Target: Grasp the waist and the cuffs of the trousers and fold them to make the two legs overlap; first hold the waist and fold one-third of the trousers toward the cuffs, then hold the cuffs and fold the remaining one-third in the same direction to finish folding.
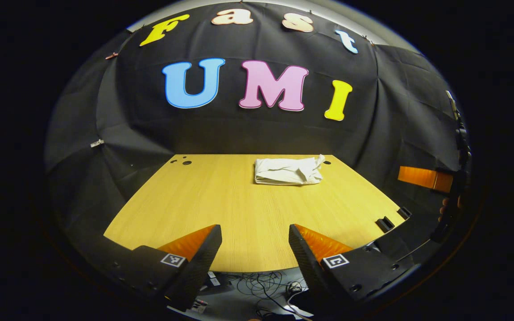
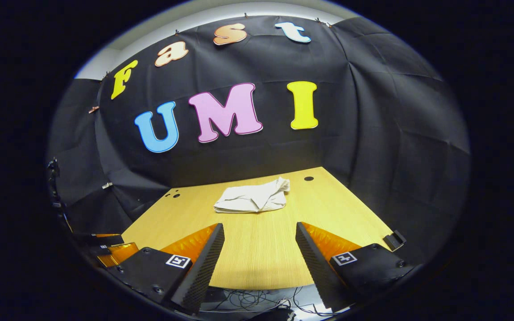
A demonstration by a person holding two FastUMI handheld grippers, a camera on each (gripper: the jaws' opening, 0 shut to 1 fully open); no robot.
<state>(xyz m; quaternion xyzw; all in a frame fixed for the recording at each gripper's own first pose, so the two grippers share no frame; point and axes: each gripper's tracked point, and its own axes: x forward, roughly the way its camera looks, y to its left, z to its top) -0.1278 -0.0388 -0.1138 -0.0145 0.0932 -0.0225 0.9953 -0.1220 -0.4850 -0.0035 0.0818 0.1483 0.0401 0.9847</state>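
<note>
L gripper [image 1: 255, 249] sits nearest, at the table's near edge, fingers spread wide, nothing btwn them. R gripper [image 2: 260, 249] same: jaws apart, gripping nothing, over the near edge. Cables [image 1: 266, 285] on the floor below the edge. Bare wood table [image 1: 221, 200] runs from both grippers to the far side, open room all the way. Small black clips [image 1: 388, 221] on the table's right edge. Trousers [image 1: 289, 170] lie folded in a compact white bundle near the far edge, well apart from both grippers; also in the right gripper view [image 2: 254, 198]. Holes [image 1: 187, 162] at far left corner.
</note>
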